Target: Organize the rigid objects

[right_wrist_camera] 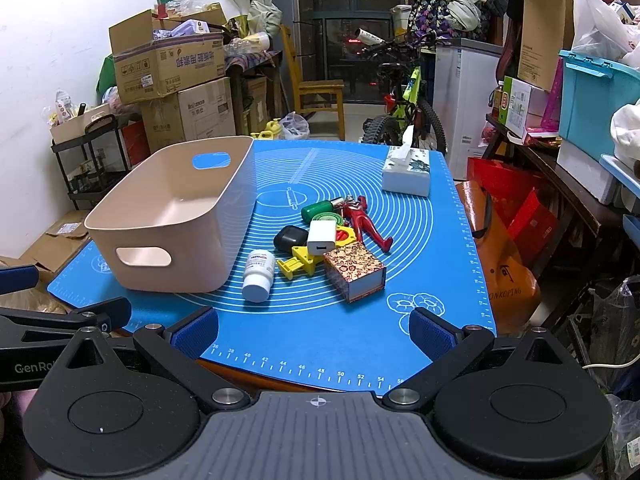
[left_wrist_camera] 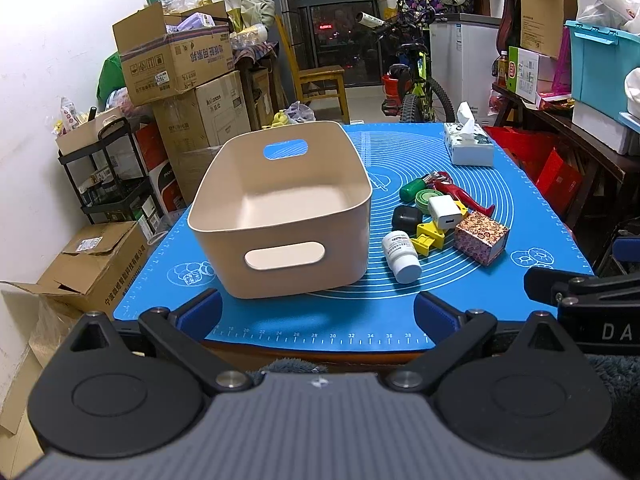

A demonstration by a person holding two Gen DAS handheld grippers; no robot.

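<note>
With both the left tongs [left_wrist_camera: 318,312] and right tongs [right_wrist_camera: 314,332] wide open and empty short of the counter, we judge the white bottle [right_wrist_camera: 258,276], lying just beside the empty bin [right_wrist_camera: 168,216], the easiest first pick, the patterned box [right_wrist_camera: 354,276] and piled toys crowding its far side.

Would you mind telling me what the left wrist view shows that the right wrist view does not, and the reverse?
Only the left wrist view shows the right gripper entering at its right edge, and the basket's near handle slot head-on.

Only the right wrist view shows the left gripper entering at its left edge, the orange bag beside the table, and the patterned box's grey end.

Both share the empty basket, the blue mat, the white bottle lying down, the charger, the red figure and the tissue box. Both grippers' fingers stand open, holding nothing.
</note>
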